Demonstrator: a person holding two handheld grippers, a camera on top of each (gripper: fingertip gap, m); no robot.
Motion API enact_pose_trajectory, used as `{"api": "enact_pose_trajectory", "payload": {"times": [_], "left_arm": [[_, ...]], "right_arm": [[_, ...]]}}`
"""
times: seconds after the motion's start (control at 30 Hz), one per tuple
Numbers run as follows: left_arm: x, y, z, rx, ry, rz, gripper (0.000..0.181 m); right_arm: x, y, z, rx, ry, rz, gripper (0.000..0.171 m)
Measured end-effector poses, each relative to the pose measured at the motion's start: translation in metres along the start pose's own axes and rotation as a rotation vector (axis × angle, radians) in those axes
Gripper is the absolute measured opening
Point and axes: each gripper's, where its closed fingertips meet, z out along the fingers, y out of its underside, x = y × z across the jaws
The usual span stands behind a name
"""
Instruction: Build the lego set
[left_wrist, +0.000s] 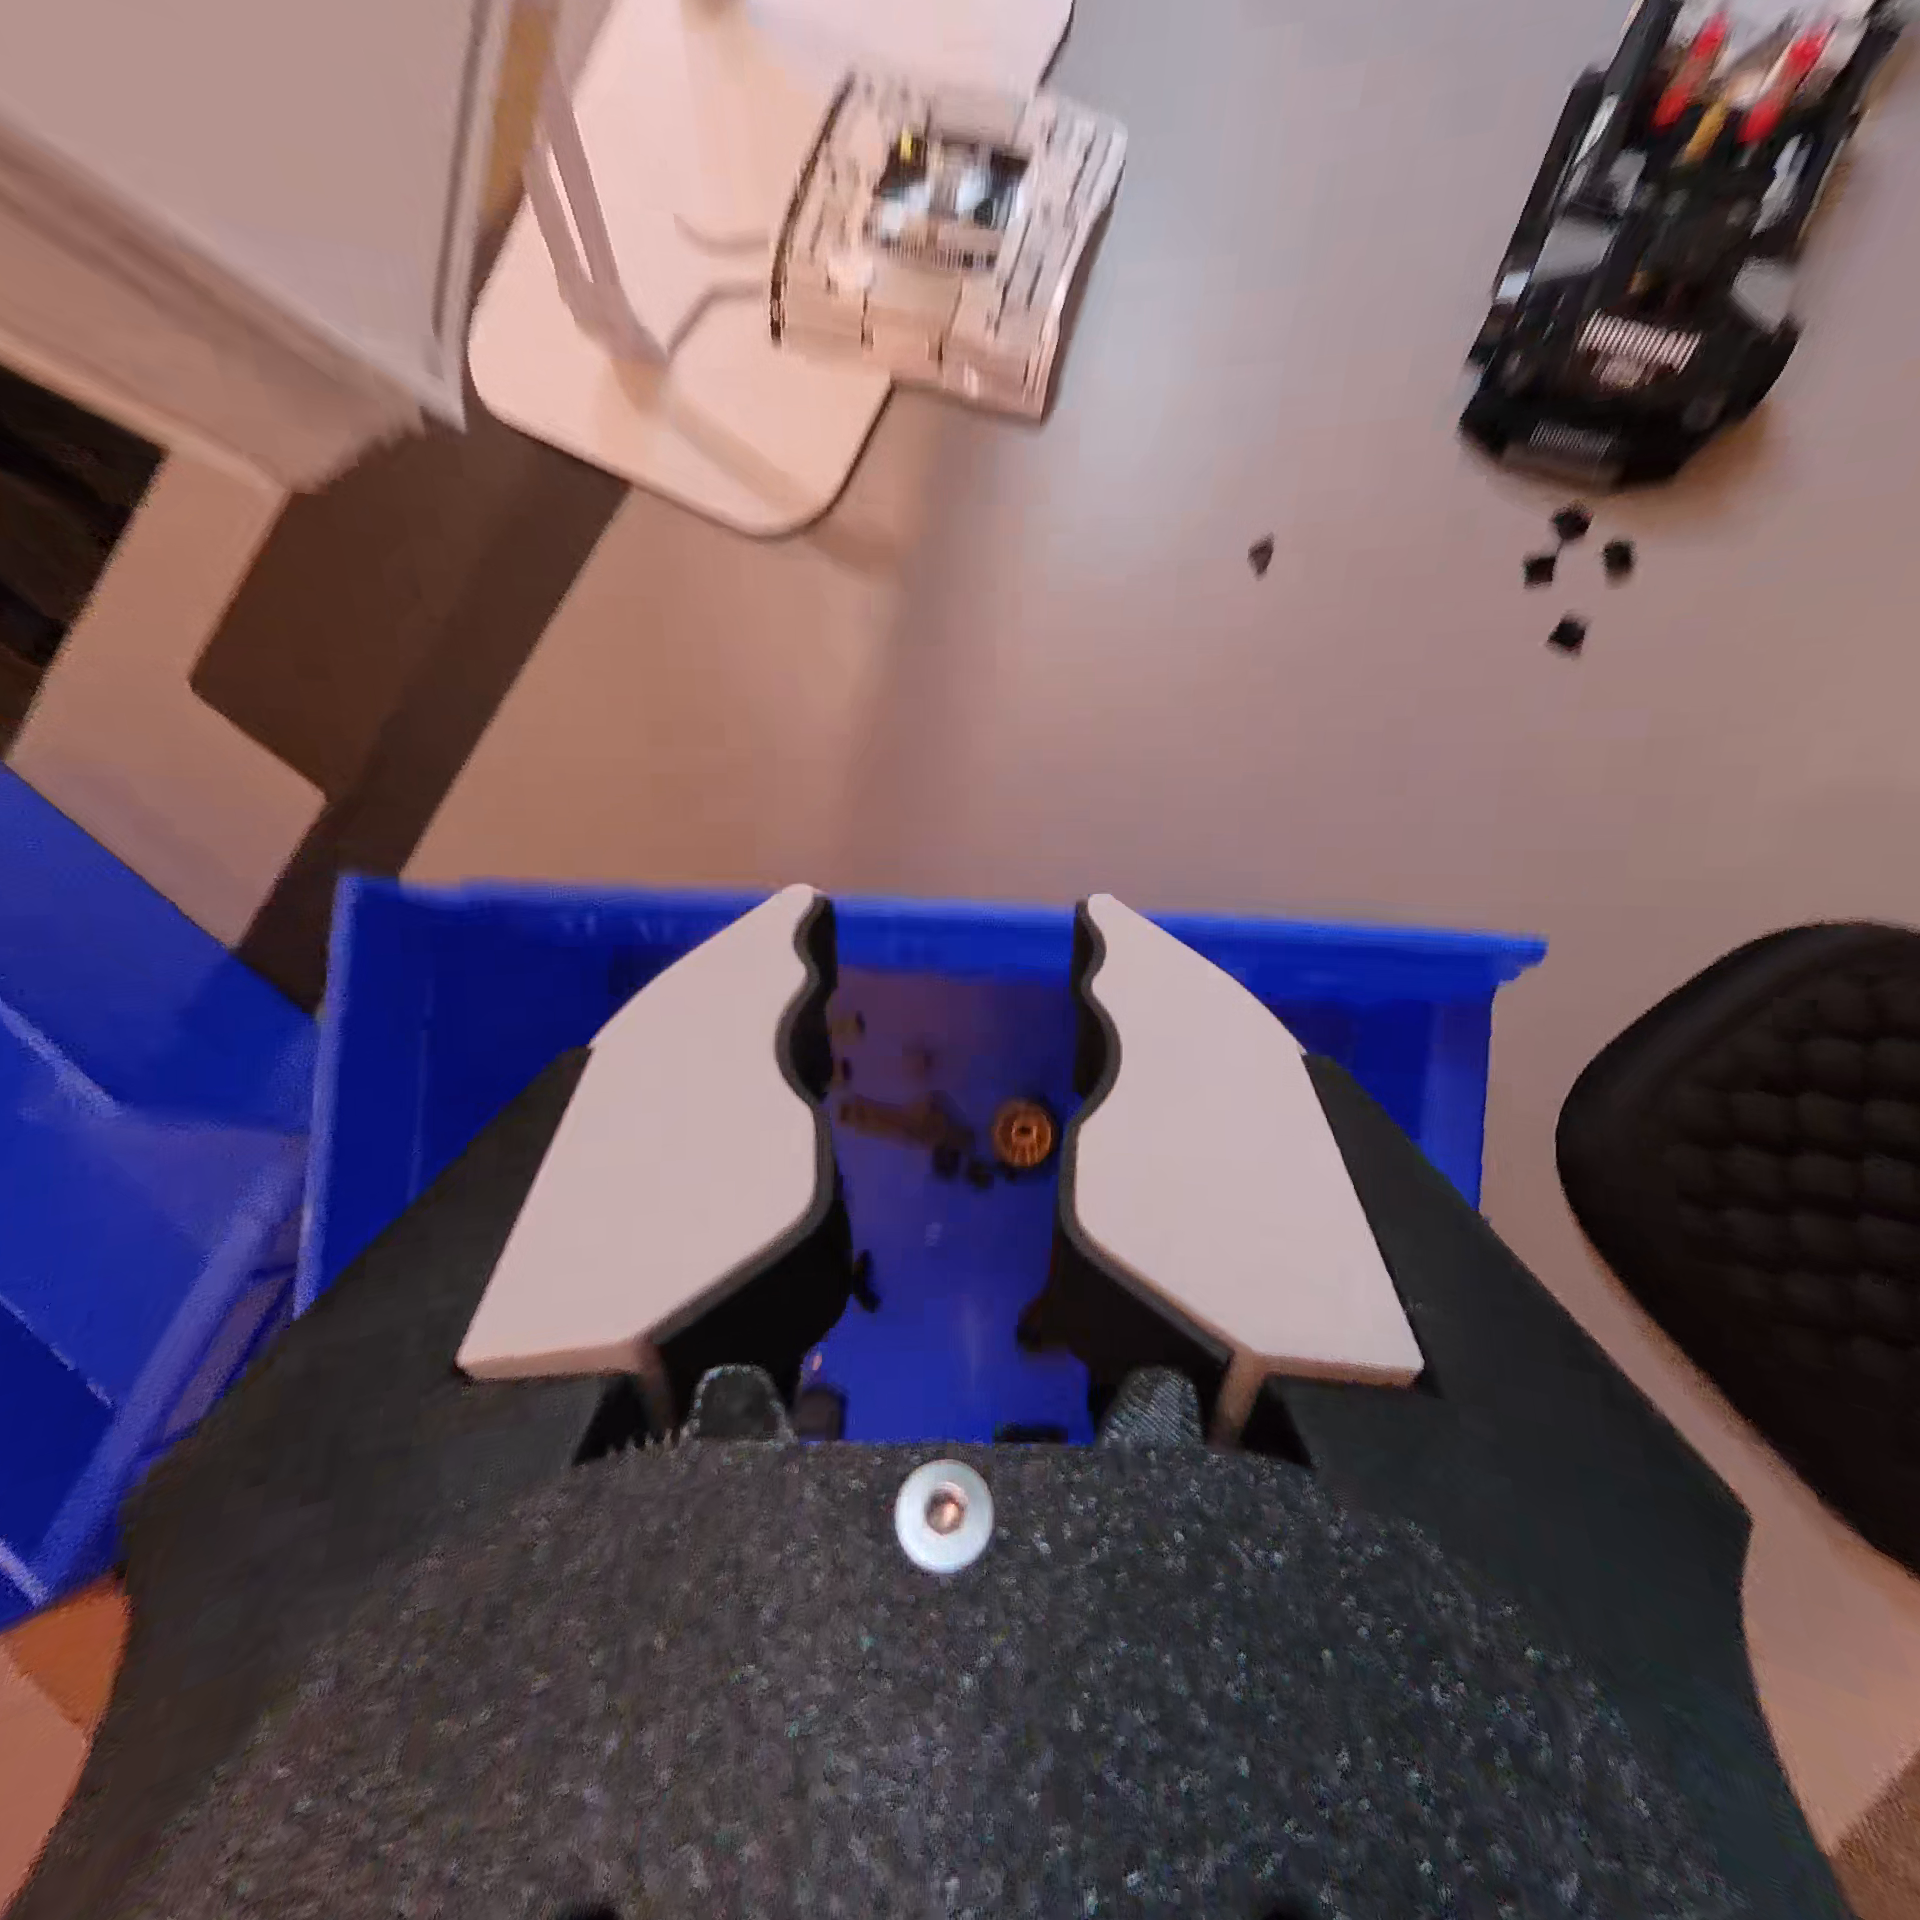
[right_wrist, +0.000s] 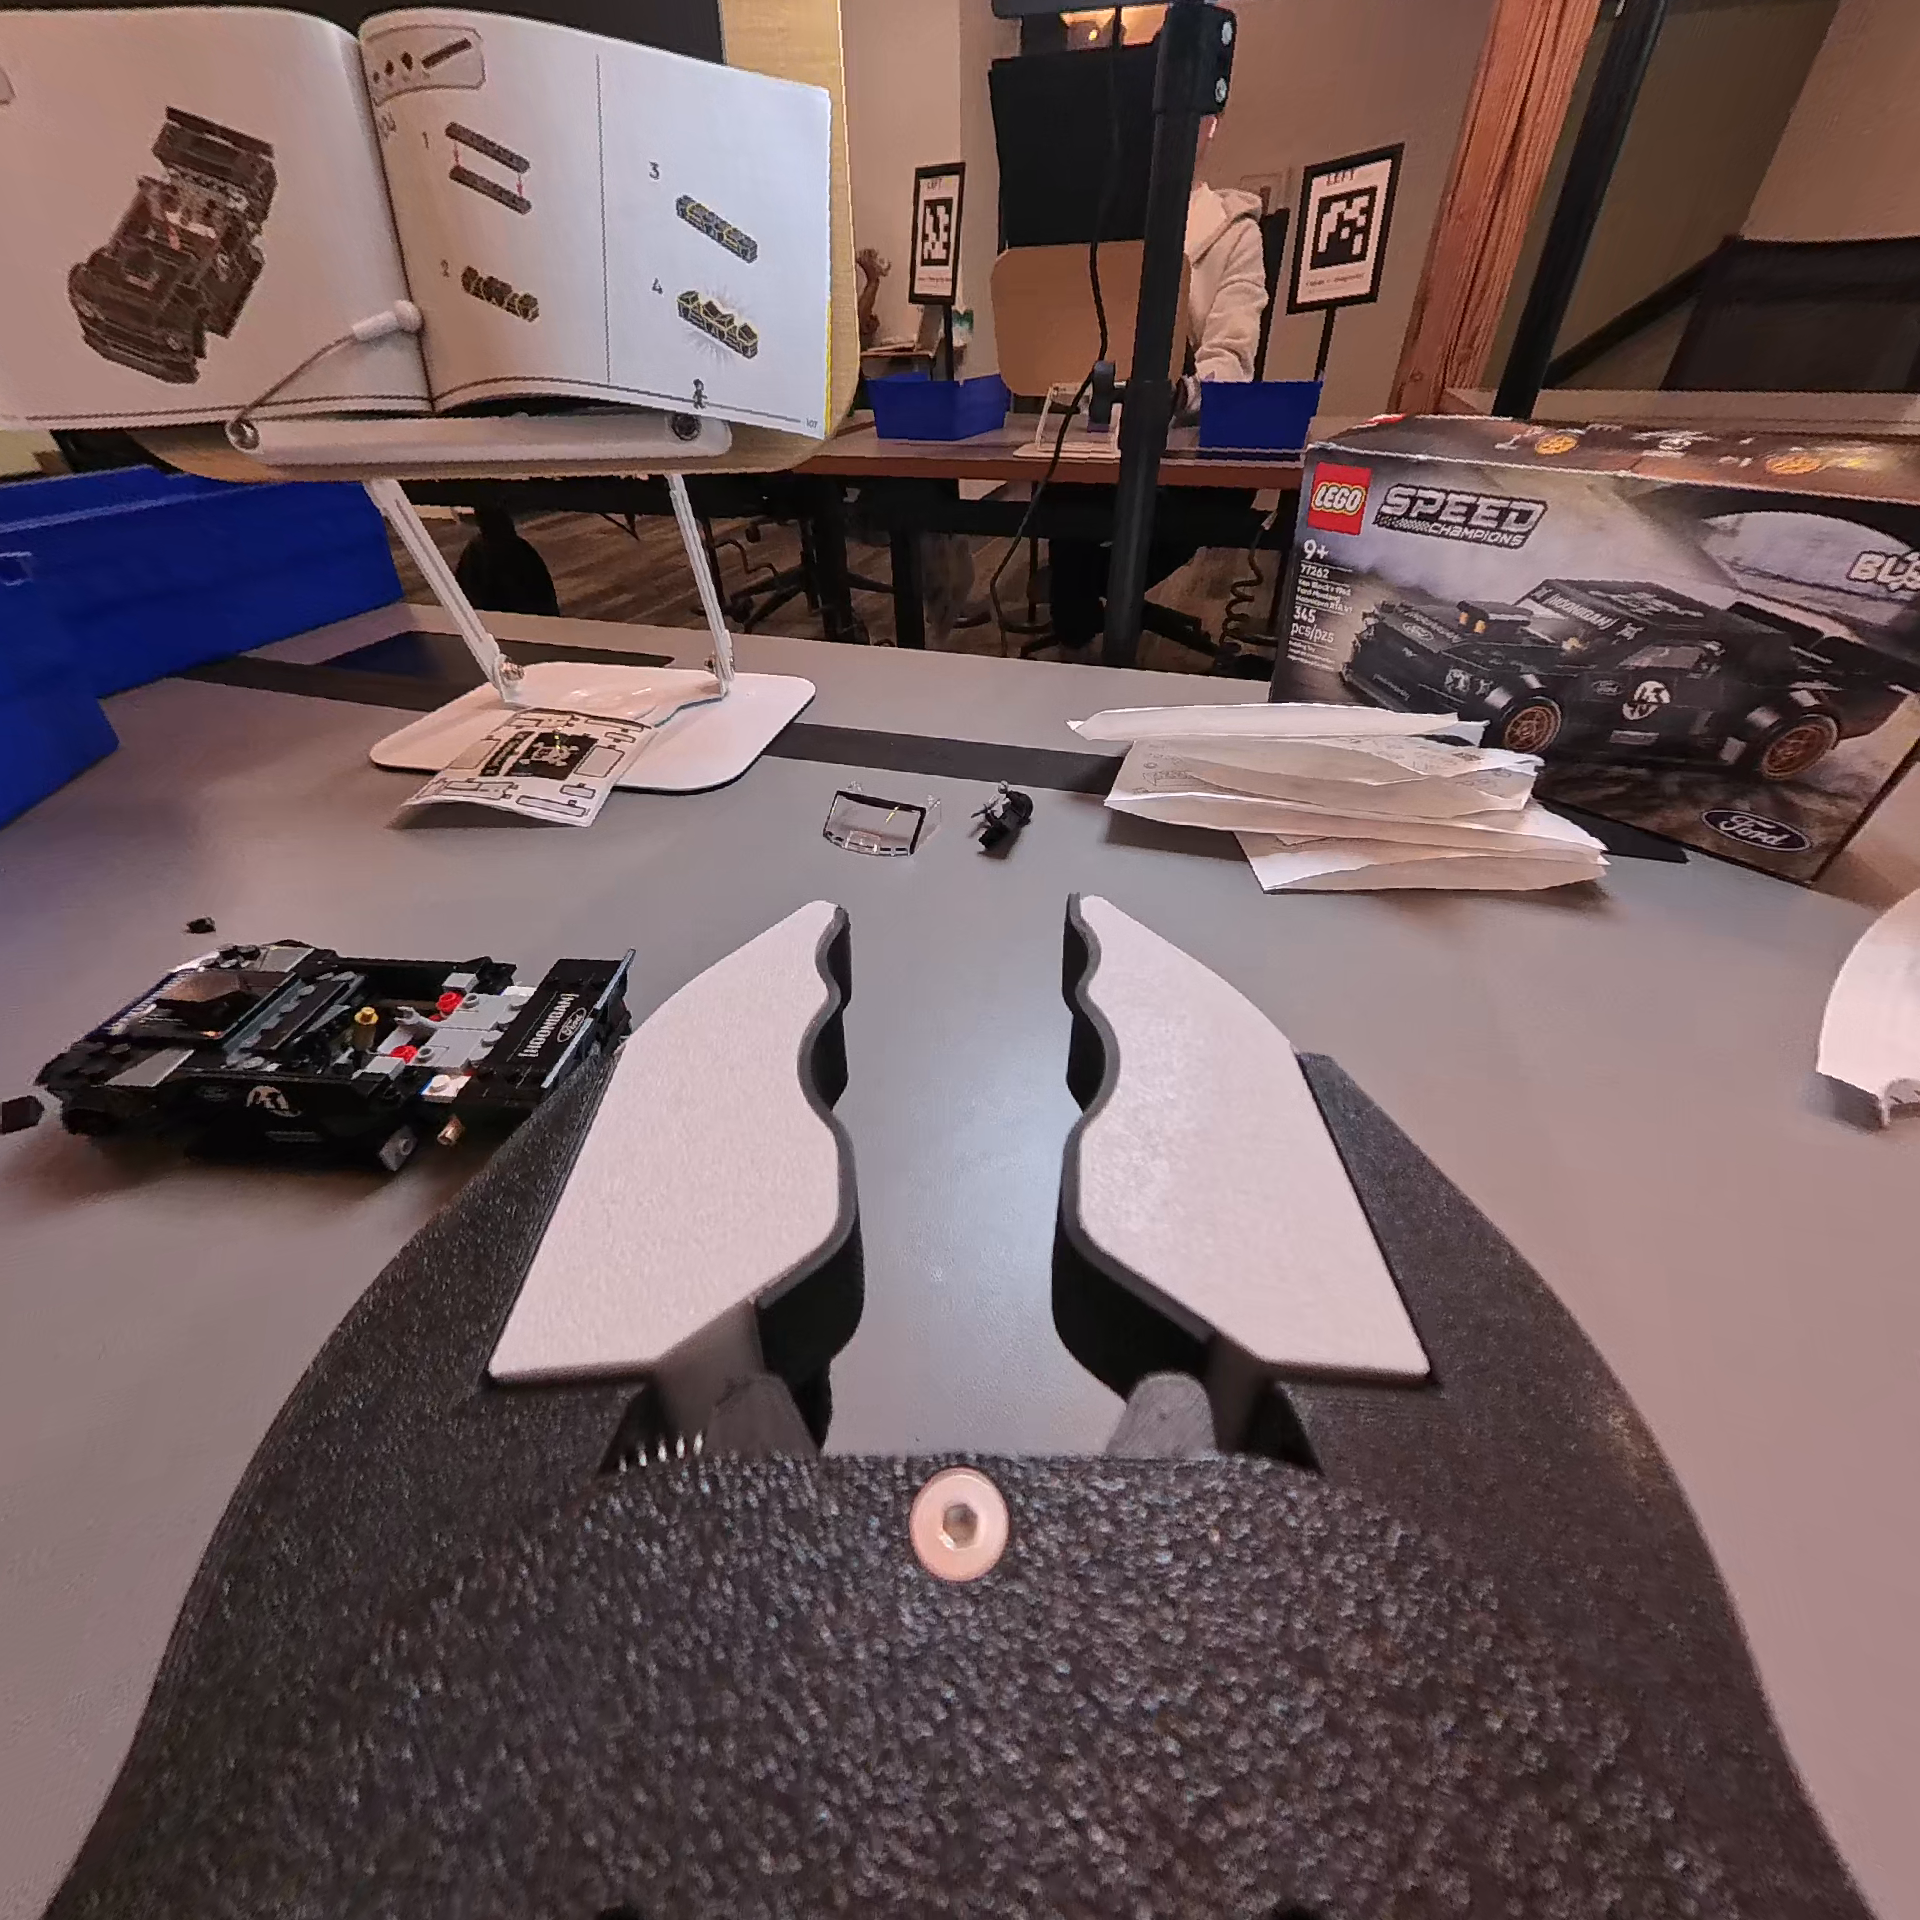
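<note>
Partly built black brick car (right_wrist: 332, 1044), printed with markings, lies on the grey table (right_wrist: 1039, 1039) left of the spread, empty right tool (right_wrist: 956, 920). Left tool (left_wrist: 954, 920), also spread, hovers over a blue plastic bin (left_wrist: 1455, 997) of small parts. Printed car box (right_wrist: 1621, 623) and open instruction booklet (right_wrist: 416, 208) stand behind.

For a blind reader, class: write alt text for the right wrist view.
The open right gripper hovers empty over a grey table. A part-built black Lego car sits to its left; ahead are an instruction booklet on a white stand, and the set's box.
</note>
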Motion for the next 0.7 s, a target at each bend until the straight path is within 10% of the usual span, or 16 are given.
{"api": "enact_pose_trajectory", "payload": {"times": [0.3, 0.7], "left_arm": [[0.062, -0.065, 0.072, -0.053, 0.177, 0.336, 0.021], [0.103, -0.031, 0.168, -0.374, 0.386, 0.513, 0.015]], "right_arm": [[-0.001, -0.001, 0.000, 0.003, -0.009, 0.003, 0.039], [0.006, -0.001, -0.001, 0.007, -0.006, 0.042, 0.039]]}}
